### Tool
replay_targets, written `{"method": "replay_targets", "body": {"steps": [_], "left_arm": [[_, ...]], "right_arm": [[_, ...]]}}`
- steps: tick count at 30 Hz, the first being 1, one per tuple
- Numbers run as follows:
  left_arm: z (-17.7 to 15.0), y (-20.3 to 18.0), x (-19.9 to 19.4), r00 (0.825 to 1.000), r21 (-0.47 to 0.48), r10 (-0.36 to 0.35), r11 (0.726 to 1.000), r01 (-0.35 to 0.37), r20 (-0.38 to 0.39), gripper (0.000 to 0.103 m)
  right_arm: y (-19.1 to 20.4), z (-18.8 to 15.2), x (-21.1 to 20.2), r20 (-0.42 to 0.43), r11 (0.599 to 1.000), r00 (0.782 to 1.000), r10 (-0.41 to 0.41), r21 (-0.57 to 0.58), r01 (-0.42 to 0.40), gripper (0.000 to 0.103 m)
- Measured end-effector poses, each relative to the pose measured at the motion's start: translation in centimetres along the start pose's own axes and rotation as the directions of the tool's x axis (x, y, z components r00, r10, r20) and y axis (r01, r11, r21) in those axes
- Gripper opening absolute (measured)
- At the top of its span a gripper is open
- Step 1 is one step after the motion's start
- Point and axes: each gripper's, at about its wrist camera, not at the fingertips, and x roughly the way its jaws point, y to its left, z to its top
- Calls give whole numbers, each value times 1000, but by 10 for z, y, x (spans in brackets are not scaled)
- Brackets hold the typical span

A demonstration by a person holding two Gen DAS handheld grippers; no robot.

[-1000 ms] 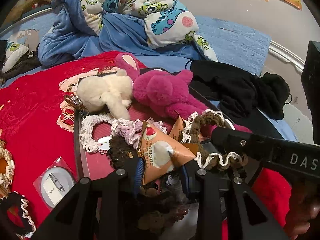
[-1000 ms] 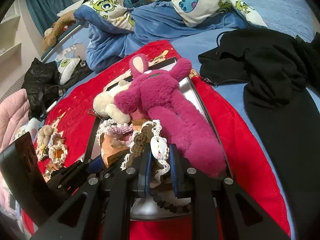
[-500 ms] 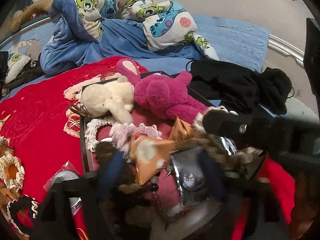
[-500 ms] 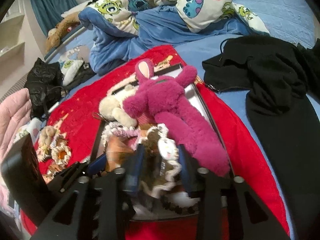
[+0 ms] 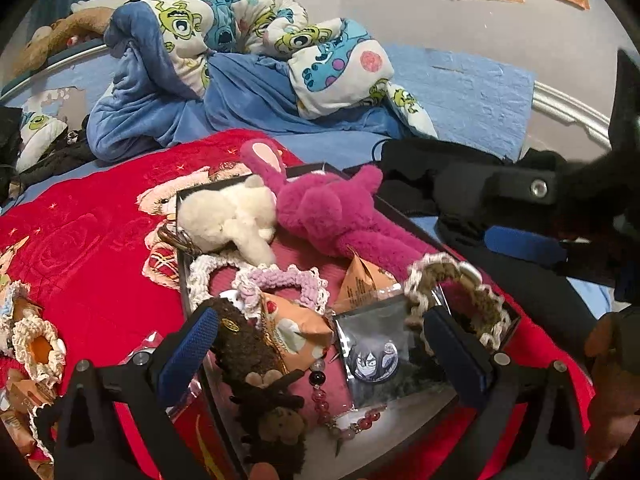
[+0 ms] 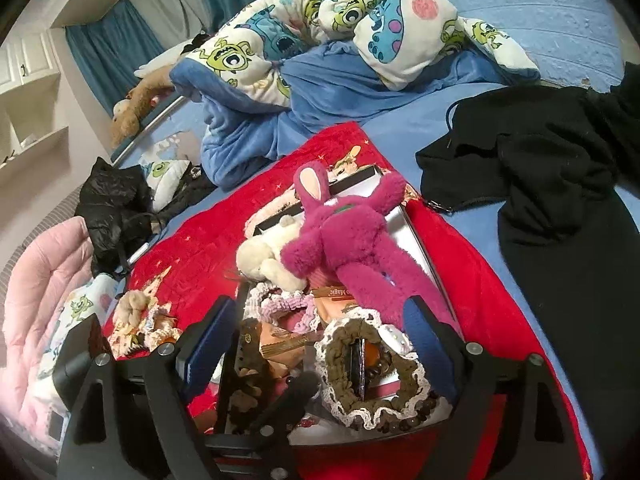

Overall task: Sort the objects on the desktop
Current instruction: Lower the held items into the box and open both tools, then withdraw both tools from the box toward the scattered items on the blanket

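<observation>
A black tray (image 5: 181,216) (image 6: 421,240) lies on a red blanket, full of small things. In it lie a magenta plush rabbit (image 5: 320,212) (image 6: 352,236), a cream plush (image 5: 232,216) (image 6: 260,258), an orange snack packet (image 5: 300,326), a brown lace-edged scrunchie (image 5: 452,276) (image 6: 360,376), a pink scrunchie (image 5: 280,280) and a bagged badge (image 5: 372,356). My left gripper (image 5: 320,344) is open and empty above the tray's near end. My right gripper (image 6: 320,340) is open and empty over the brown scrunchie.
More scrunchies (image 5: 38,344) and small items lie on the red blanket (image 5: 88,248) left of the tray. A black garment (image 6: 560,184) lies to the right. A blue cartoon duvet (image 5: 248,60) is heaped behind. A black bag (image 6: 116,208) and pink jacket (image 6: 40,280) lie far left.
My left gripper has opened and let go of the orange snack packet, which lies in the tray. My right gripper has opened and released the brown scrunchie. Both have drawn back a little.
</observation>
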Motion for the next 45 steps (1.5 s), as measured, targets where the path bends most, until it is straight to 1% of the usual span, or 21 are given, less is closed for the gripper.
{"method": "replay_targets", "body": {"steps": [4, 13, 19, 22, 26, 28, 31, 36, 39, 41, 43, 45], "left_arm": [[2, 3, -2, 1000, -12, 4, 1000, -3, 6, 103], [0, 4, -6, 1000, -5, 26, 1000, -26, 2, 103], [-1, 10, -14, 999, -22, 33, 999, -33, 5, 103], [-1, 15, -21, 999, -30, 50, 998, -50, 6, 103], [-2, 25, -31, 997, -28, 80, 996, -80, 10, 103], [-3, 35, -37, 995, -36, 100, 994, -100, 9, 103], [-4, 53, -47, 994, -65, 113, 992, -113, 7, 103], [-7, 83, -69, 988, -97, 157, 983, -154, 17, 103], [-10, 101, -85, 980, -100, 200, 975, -197, 18, 103], [-13, 117, -95, 973, -102, 230, 968, -228, 16, 103], [-18, 131, -107, 967, -106, 253, 962, -250, 14, 103], [-22, 145, -120, 961, -113, 275, 956, -272, 16, 103]], "right_arm": [[0, 0, 0, 1, 1000, 1000, 10, 6, -10, 85], [7, -1, 3, -5, 1000, 1000, 15, -14, -15, 85], [15, -1, 6, -4, 1000, 1000, 26, -16, -26, 85], [25, -2, 11, -8, 998, 998, 56, -13, -56, 85], [50, -4, 19, -24, 995, 996, 86, -55, -87, 85], [59, -5, 22, -27, 993, 996, 89, -69, -91, 85], [72, -8, 26, -30, 991, 993, 111, -74, -113, 89], [96, -11, 35, -41, 984, 987, 152, -88, -155, 91], [115, -15, 40, -50, 977, 981, 185, -98, -189, 93], [129, -18, 44, -57, 972, 978, 202, -109, -207, 97], [148, -26, 49, -65, 965, 972, 226, -120, -232, 97], [161, -31, 54, -78, 959, 966, 245, -127, -253, 101]]}}
